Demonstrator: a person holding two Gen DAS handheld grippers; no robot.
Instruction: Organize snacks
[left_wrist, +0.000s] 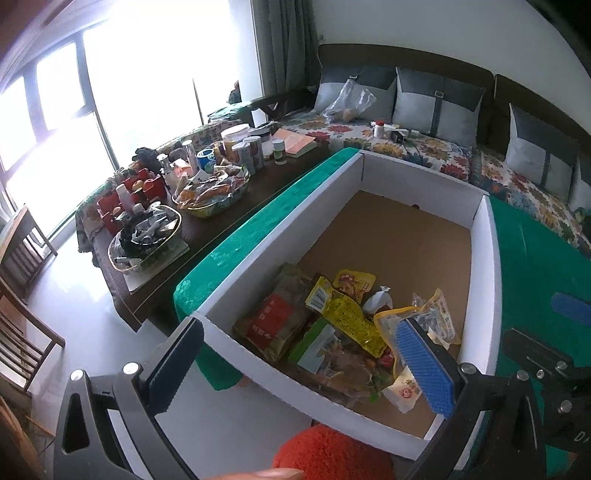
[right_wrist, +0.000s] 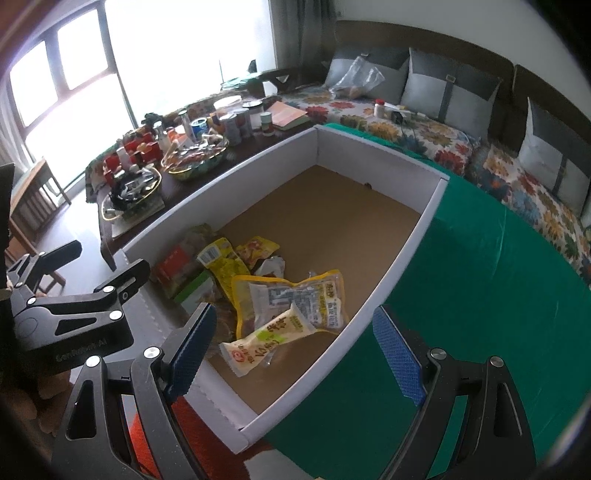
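Both my grippers hang above the near end of the box (right_wrist: 400, 240), fingers spread wide, nothing between them. The left gripper (left_wrist: 303, 365) is over the near-left corner, the right gripper (right_wrist: 295, 354) over the near-right wall, with one finger (right_wrist: 397, 356) outside the box, above the green cloth (right_wrist: 498, 295).

The snacks (left_wrist: 332, 325) lie in a loose heap at the near-left corner of the box — a red pack (left_wrist: 271, 323), a yellow pack (left_wrist: 347, 314), a clear pack w/ yellow rim (right_wrist: 295, 301) and a white pack (right_wrist: 266, 339) on top. The far half of the box floor is bare cardboard.

Step in hand, as I judge: either I just dropped a pack into the box, or I am about to pick one up for sorting. These pictures fit both, so I cannot say which. If a grasp comes, the white pack is closest to my right fingers; it is flat and slippery, so I think a pinch at its edge is needed.

Around: the dark table (left_wrist: 284, 173) left of the box, crowded w/ jars, cans and a basket (left_wrist: 210, 192) of more packs. Behind it all is a sofa (left_wrist: 443, 147). The box walls could catch my fingers when I go low.
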